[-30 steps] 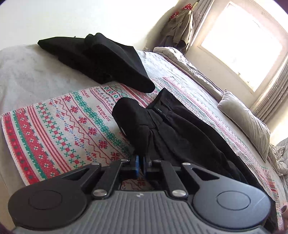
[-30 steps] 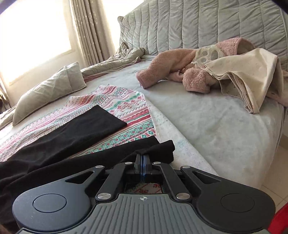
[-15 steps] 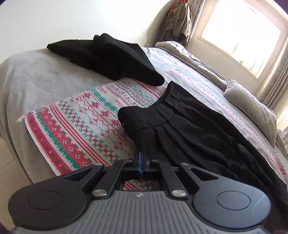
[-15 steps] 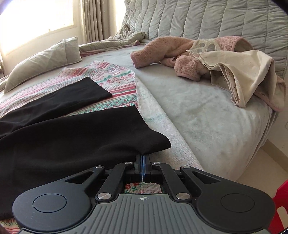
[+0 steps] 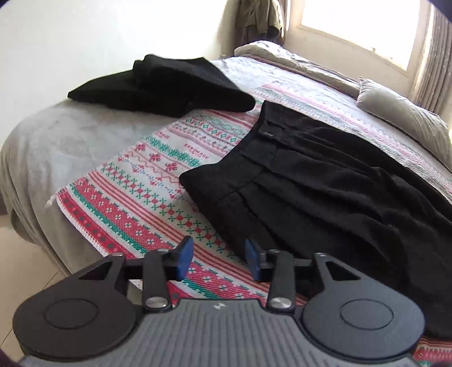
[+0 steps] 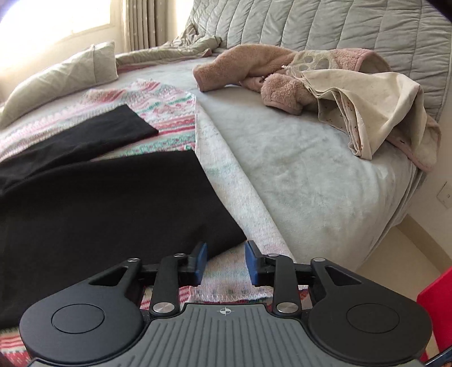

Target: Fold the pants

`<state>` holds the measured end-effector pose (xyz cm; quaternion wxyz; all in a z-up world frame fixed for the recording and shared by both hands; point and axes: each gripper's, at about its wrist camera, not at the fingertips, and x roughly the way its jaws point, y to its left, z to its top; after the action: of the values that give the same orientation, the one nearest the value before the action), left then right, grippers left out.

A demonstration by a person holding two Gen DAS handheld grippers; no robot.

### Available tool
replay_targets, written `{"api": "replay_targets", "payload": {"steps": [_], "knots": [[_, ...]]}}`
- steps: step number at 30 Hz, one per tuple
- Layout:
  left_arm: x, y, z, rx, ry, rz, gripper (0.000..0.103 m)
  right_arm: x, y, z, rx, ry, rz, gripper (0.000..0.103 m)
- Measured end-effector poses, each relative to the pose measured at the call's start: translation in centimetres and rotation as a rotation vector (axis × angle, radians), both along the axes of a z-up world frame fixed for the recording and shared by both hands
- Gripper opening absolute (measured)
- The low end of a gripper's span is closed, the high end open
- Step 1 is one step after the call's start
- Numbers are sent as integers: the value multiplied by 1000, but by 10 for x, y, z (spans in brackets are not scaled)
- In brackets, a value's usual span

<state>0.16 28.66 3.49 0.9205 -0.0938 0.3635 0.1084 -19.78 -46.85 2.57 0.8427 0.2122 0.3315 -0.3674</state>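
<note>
Black pants (image 5: pixel 325 192) flat on patterned blanket (image 5: pixel 147 180)

Pants (image 5: pixel 325 192) spread flat on a blanket (image 5: pixel 135 203) atop the bed (image 5: pixel 56 141), waistband nearest the bed's end, legs running toward the headboard (image 6: pixel 310 25). Beyond the waistband, a clothes pile (image 5: pixel 169 87). Near the headboard, towels (image 6: pixel 310 84); by the window, a pillow (image 6: pixel 62 76).

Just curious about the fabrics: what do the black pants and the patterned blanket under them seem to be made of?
The pants look like a matte woven cloth, maybe a cotton or wool blend: pressed pleats below the waistband, no sheen. The blanket looks like a coarse woven or knitted cotton with red and green motifs and a visible grid-like stitch texture. Exact fibres cannot be told.
</note>
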Motion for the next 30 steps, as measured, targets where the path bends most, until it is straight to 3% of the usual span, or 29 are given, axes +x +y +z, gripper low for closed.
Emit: {"api": "replay_targets", "payload": {"steps": [4, 6, 8, 14, 18, 25, 30], "knots": [[-2, -38, 17, 28, -46, -111, 80, 11, -21, 12, 43, -117, 40, 34], [2, -65, 23, 9, -64, -202, 86, 25, -36, 11, 71, -157, 57, 54], [5, -93, 25, -21, -67, -298, 90, 40, -53, 6, 101, -187, 69, 60], [20, -178, 8, -114, -34, -561, 95, 58, -95, -18, 241, -270, 63, 60], [36, -226, -6, -116, -21, -683, 95, 64, -109, -28, 306, -268, 82, 60], [59, -273, -41, -159, 15, -772, 96, 57, -130, -42, 475, -439, 66, 59], [64, -289, -42, -147, -12, -806, 97, 62, -131, -43, 474, -482, 63, 41]]}}
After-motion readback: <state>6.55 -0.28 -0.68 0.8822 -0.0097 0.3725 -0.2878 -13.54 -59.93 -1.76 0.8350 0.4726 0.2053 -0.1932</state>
